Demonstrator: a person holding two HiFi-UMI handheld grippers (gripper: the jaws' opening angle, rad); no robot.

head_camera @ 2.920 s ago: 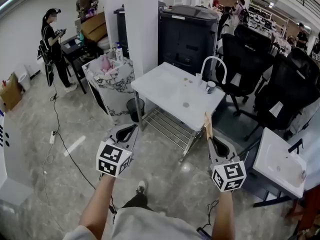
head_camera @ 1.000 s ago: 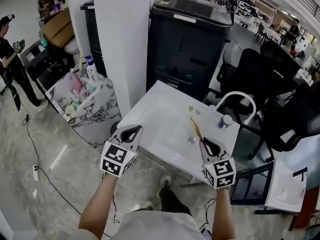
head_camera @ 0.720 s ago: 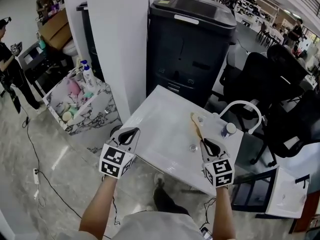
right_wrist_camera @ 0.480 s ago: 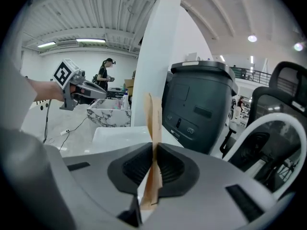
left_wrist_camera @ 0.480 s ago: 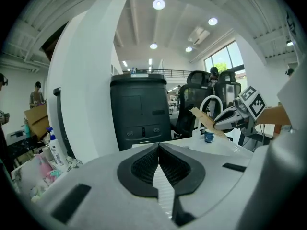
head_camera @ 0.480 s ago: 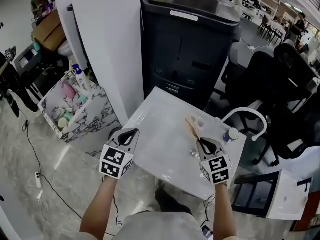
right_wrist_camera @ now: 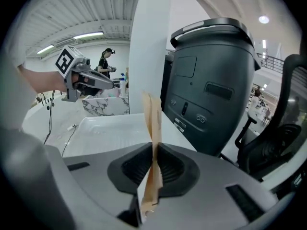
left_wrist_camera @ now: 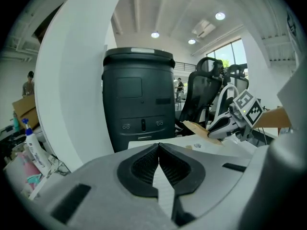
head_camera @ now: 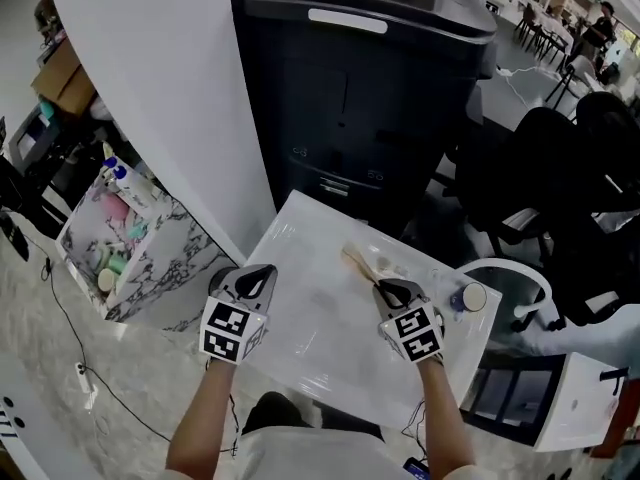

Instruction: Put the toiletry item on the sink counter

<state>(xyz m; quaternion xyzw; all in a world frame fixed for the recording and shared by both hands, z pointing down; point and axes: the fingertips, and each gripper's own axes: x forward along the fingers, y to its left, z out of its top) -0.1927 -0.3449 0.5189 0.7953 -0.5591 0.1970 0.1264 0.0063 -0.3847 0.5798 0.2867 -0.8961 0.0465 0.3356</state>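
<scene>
Brown packet [right_wrist_camera: 152, 121] clamped in right hand-held gripper [right_wrist_camera: 153, 152], grip clear only in own view; left hand-held gripper [left_wrist_camera: 159, 152] closed, empty.

The person has closed in on the white sink counter [head_camera: 310, 343], which stood well across the floor at first and now lies right under both arms. The right claw [head_camera: 384, 287], once short of the counter, has come over its surface and brought the flat tan paper-wrapped toiletry item [head_camera: 357, 262] above the far middle. The left claw [head_camera: 258, 274] has reached the counter's left edge. The tall black bin [head_camera: 370, 98] beyond has drawn near.
</scene>
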